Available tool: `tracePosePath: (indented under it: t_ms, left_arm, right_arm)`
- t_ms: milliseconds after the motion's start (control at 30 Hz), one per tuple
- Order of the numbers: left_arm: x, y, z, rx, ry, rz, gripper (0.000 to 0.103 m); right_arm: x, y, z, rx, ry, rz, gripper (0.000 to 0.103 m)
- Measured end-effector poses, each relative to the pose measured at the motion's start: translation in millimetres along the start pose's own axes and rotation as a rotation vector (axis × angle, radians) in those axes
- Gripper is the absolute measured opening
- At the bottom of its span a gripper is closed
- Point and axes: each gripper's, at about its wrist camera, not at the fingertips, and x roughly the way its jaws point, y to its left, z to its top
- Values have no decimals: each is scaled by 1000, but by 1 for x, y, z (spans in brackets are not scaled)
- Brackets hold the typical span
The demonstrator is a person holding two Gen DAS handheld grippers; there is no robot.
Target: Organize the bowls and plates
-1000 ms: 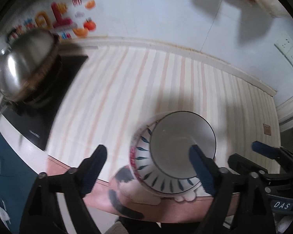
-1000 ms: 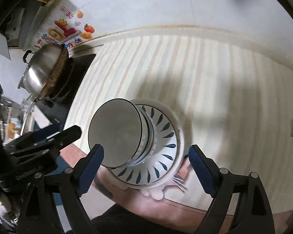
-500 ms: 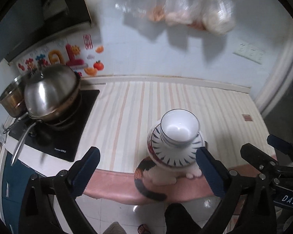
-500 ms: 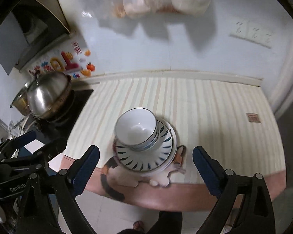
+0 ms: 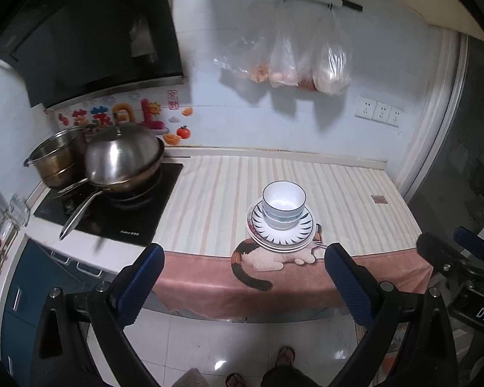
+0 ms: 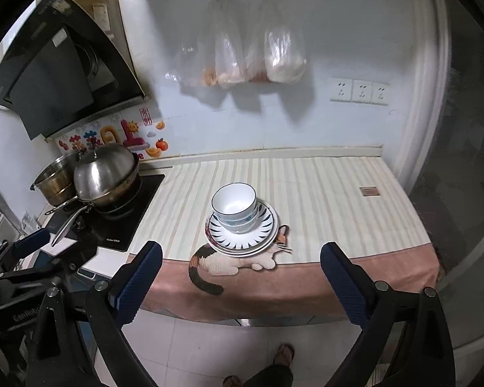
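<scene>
counter (image 5: pixel 274 167) — bowls (image 5: pixel 283 204) nested on plates (image 5: pixel 280 229) | stacking looks done | both grippers (image 5: pixel 243 285) (image 6: pixel 240 282) just opened wide, empty — nothing left to grab

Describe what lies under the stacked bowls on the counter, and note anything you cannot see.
The bowls sit on stacked plates; the top one has dark blue petal marks. Beneath them lies the striped cloth with a cat picture. The plates' centres are covered.

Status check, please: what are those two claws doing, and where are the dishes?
Left gripper and right gripper open, empty, clear of the counter. Bowls stacked on plates near the cloth's front edge. Nothing in the way.
</scene>
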Motion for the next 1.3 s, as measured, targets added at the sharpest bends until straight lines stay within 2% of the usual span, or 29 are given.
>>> tracePosePath:
  t_ms: [167, 367, 767, 1300]
  left_arm:
    - [-22, 0, -11, 7, -19, 16, 102]
    - [-36, -3, -23, 22, -33, 22, 102]
    - [-46, -3, -31, 44, -44, 34, 102]
    - [-55, 10, -29, -5, -62, 26, 102]
  right_arm:
    - [-36, -2, -15, -8, -25, 14, 101]
    - [-60, 4, -22, -30, -64, 2, 101]
    - [-67, 12, -30, -48, -84, -15, 101]
    - [-68, 10, -30, -39, -86, -14, 101]
